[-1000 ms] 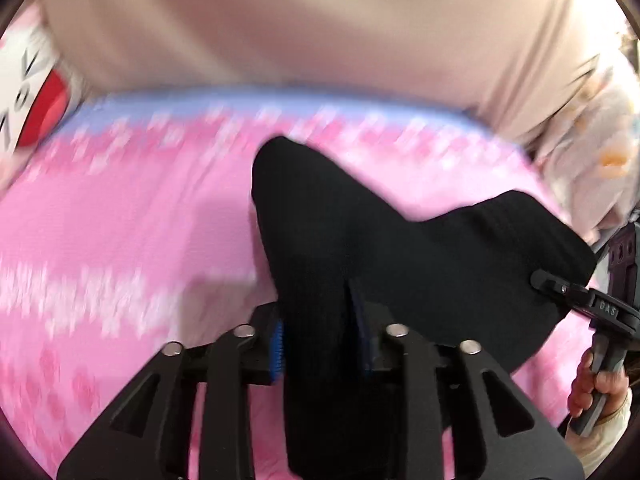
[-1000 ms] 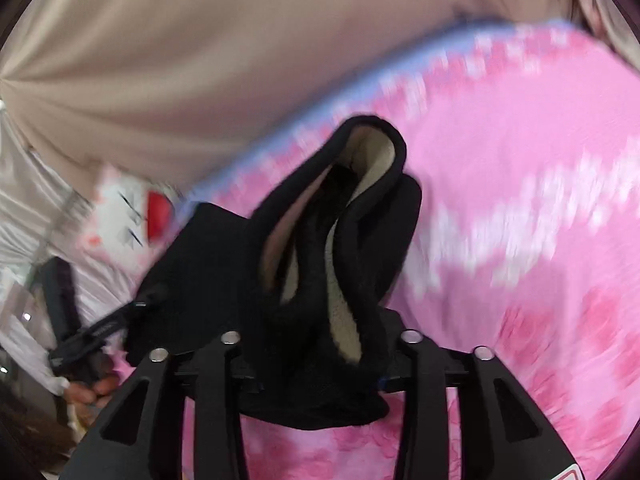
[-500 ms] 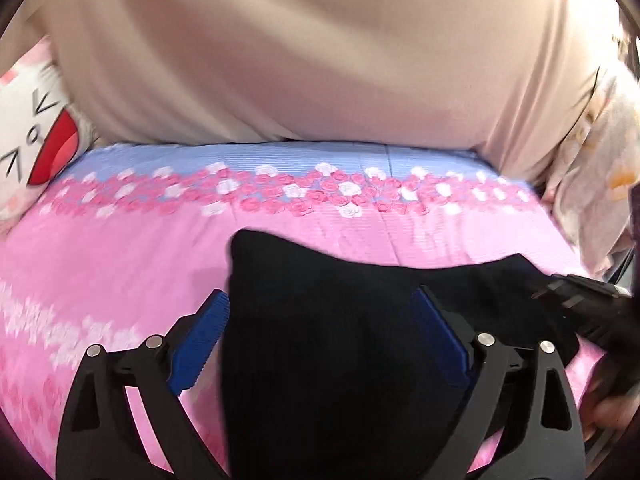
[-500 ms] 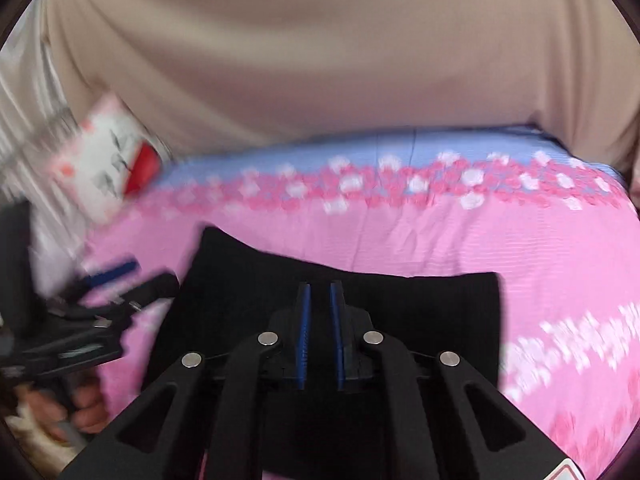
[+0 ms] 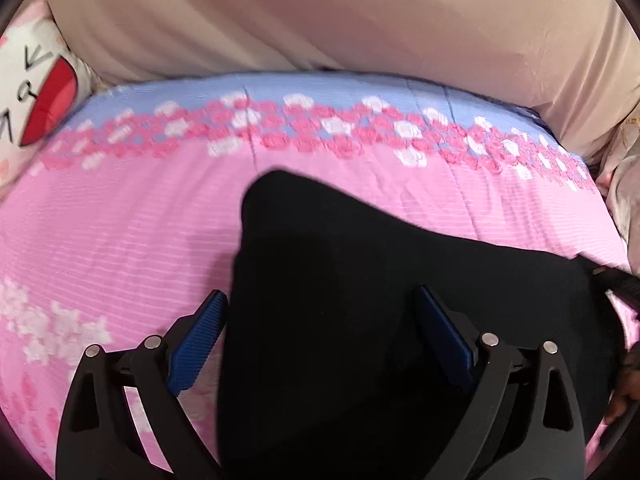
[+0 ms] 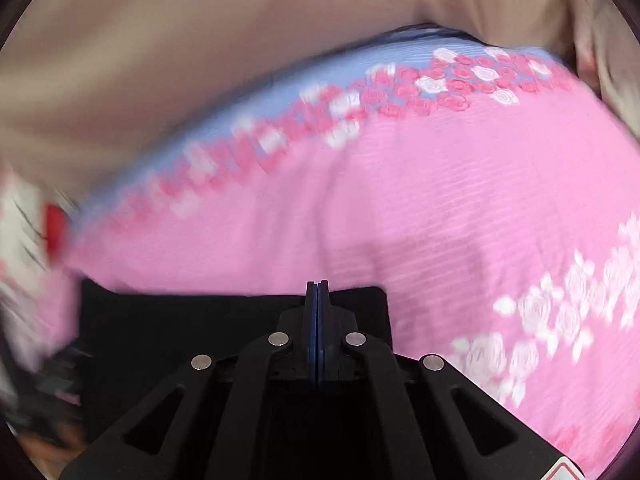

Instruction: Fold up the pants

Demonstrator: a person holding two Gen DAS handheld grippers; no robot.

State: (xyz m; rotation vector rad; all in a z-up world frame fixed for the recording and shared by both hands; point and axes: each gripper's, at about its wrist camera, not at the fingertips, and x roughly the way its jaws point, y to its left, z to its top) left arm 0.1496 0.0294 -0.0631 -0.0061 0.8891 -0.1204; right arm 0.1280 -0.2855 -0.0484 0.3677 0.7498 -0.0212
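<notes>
The black pants [image 5: 360,300] lie folded flat on the pink flowered bed cover [image 5: 120,240]. My left gripper [image 5: 320,312] is open, its blue pads [image 5: 196,344] spread on either side of the pants' left part, holding nothing. In the right wrist view the pants [image 6: 180,328] show as a flat black rectangle under the gripper. My right gripper [image 6: 317,292] is shut with its pads pressed together over the pants' far edge; no cloth shows between them.
A beige curtain or sheet [image 5: 320,20] hangs behind the bed. A white cartoon pillow with a red mouth [image 5: 36,96] lies at the far left. The cover's blue band with roses [image 5: 320,120] runs along the far edge. Printed fabric [image 5: 624,184] sits at the right.
A second ago both grippers held the pants up. The pants came down flat on the bed. The left gripper opened and let go; the right one shut empty and moved back.
</notes>
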